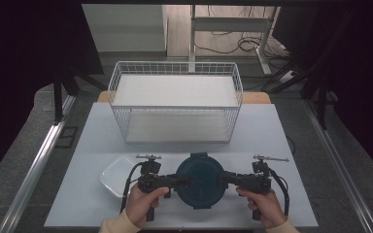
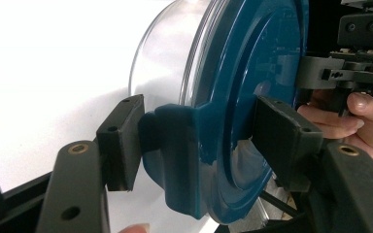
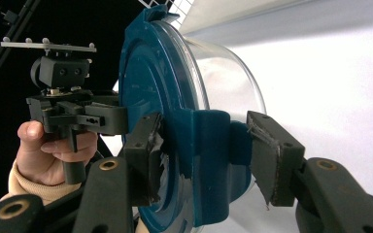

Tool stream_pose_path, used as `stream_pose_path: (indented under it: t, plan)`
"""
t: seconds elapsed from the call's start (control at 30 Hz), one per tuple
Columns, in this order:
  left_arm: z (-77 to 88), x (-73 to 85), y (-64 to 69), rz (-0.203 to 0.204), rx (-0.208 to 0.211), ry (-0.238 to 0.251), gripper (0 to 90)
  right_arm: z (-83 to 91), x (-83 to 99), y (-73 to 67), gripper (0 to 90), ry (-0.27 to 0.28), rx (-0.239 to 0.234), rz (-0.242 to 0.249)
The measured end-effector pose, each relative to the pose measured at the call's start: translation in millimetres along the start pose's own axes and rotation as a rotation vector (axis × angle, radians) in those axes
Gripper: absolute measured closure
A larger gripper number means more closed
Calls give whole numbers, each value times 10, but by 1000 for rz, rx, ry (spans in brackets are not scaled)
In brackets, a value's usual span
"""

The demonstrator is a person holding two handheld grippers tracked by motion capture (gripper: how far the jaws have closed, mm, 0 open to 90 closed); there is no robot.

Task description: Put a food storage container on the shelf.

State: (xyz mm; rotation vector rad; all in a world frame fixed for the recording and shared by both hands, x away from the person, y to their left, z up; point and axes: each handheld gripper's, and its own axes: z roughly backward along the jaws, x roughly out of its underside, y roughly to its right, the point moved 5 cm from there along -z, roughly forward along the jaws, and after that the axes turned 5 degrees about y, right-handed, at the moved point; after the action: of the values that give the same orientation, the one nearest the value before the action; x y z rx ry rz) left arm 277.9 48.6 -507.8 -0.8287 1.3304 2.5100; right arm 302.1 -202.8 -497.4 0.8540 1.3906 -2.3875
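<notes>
A round clear container with a dark teal lid [image 1: 200,179] sits on the white table near its front edge. My left gripper [image 1: 183,180] comes in level from the left. Its jaws straddle the lid's left latch flap [image 2: 175,155], one pad against the flap's outside and the other on the lid's top; this is my left gripper [image 2: 201,141] seen close. From the right, my right gripper [image 1: 222,178] does the same on the opposite latch flap [image 3: 213,160], where my right gripper [image 3: 206,155] has its pads touching the flap and the lid top.
A shallow white dish [image 1: 114,177] lies just left of my left hand. A white wire basket [image 1: 175,64] stands at the back of the table [image 1: 272,136]. Bare tabletop lies between the basket and the container.
</notes>
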Motion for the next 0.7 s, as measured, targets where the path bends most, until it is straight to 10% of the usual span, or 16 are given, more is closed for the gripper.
stream_pose_path:
  t: [0.7]
  plan:
    - [369,-637,329,-85,-16,56,377,21,-597,-457,494,69,-36,102]
